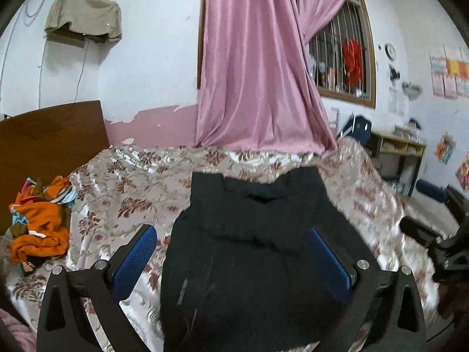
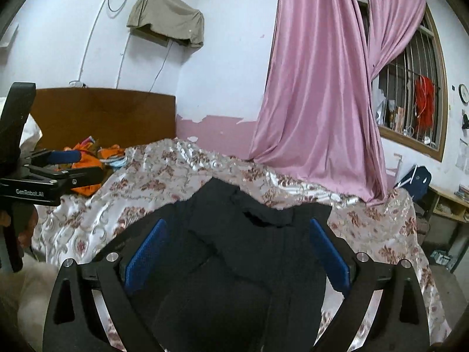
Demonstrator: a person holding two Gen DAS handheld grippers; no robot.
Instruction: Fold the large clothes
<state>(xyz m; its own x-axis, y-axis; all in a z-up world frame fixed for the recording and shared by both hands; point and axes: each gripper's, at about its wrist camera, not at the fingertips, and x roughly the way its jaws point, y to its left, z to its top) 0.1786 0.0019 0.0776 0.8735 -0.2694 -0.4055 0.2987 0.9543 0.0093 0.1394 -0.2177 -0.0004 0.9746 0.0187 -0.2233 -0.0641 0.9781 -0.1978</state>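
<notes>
I hold my left hand-held gripper (image 1: 234, 252) and right hand-held gripper (image 2: 237, 249) with fingers spread apart, gripping nothing, directly over the black garment (image 1: 252, 234) lying flat on the bed (image 1: 123, 182), presumably positioned to pick fold points.

Pink curtain (image 1: 258, 67), floral bedspread (image 1: 126, 182), wooden headboard (image 2: 102, 114), orange clothes pile (image 1: 41, 228), barred window (image 1: 343, 61), wall clock (image 1: 390, 51)

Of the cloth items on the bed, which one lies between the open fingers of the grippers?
The black garment, spread flat on the floral bedcover, with both the left gripper and the right gripper open over it. The orange clothes lie heaped apart near the headboard.
</notes>
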